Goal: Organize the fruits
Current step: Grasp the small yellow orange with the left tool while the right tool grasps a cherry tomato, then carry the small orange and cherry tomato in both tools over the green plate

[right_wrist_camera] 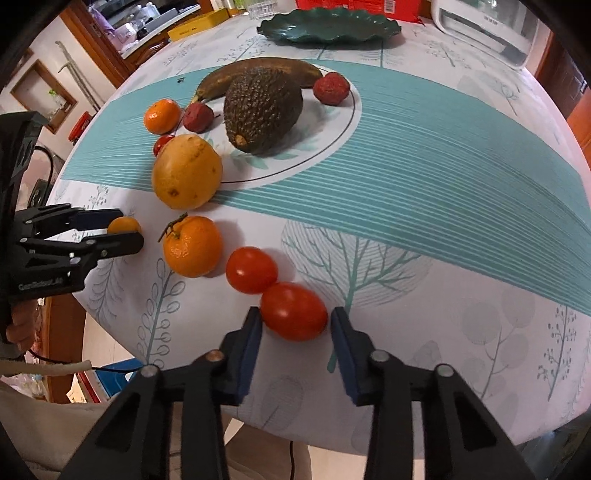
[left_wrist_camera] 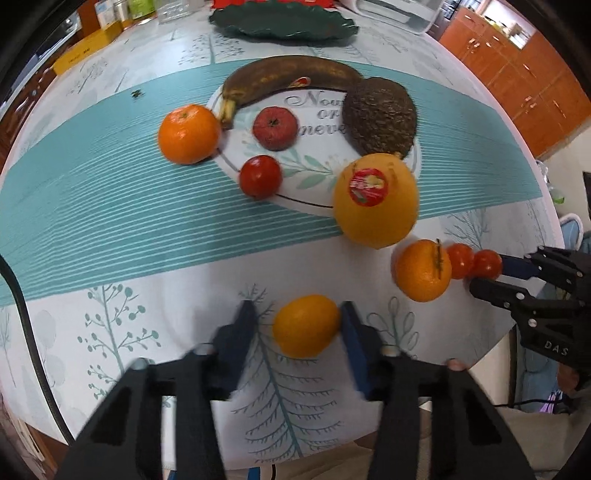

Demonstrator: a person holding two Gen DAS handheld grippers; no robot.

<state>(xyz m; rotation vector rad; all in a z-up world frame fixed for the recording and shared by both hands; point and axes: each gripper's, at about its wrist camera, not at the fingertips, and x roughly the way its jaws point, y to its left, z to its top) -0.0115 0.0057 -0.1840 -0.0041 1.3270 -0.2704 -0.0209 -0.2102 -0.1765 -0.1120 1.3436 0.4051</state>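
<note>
Left wrist view: the left gripper [left_wrist_camera: 300, 325] is spread around a small yellow-orange citrus [left_wrist_camera: 306, 325] on the tablecloth [left_wrist_camera: 147, 325]; the right pad touches it, the left pad stands apart. Farther off, a white plate [left_wrist_camera: 314, 173] holds a brown banana [left_wrist_camera: 288, 79], a dark avocado [left_wrist_camera: 380, 116] and a red lychee-like fruit [left_wrist_camera: 275, 127]. A tomato [left_wrist_camera: 260, 176] sits on the plate's near rim, a mandarin [left_wrist_camera: 188, 133] just beside its left edge, and a large orange with a sticker [left_wrist_camera: 376, 199] overlaps its near right rim. A green dish [left_wrist_camera: 284, 23] lies beyond.

Right wrist view: the right gripper [right_wrist_camera: 295, 325] is spread around a red tomato [right_wrist_camera: 293, 311], the pads close on both sides, the left one touching or nearly so. A second tomato [right_wrist_camera: 251, 269] touches it, with a stemmed mandarin [right_wrist_camera: 192, 245] near
</note>
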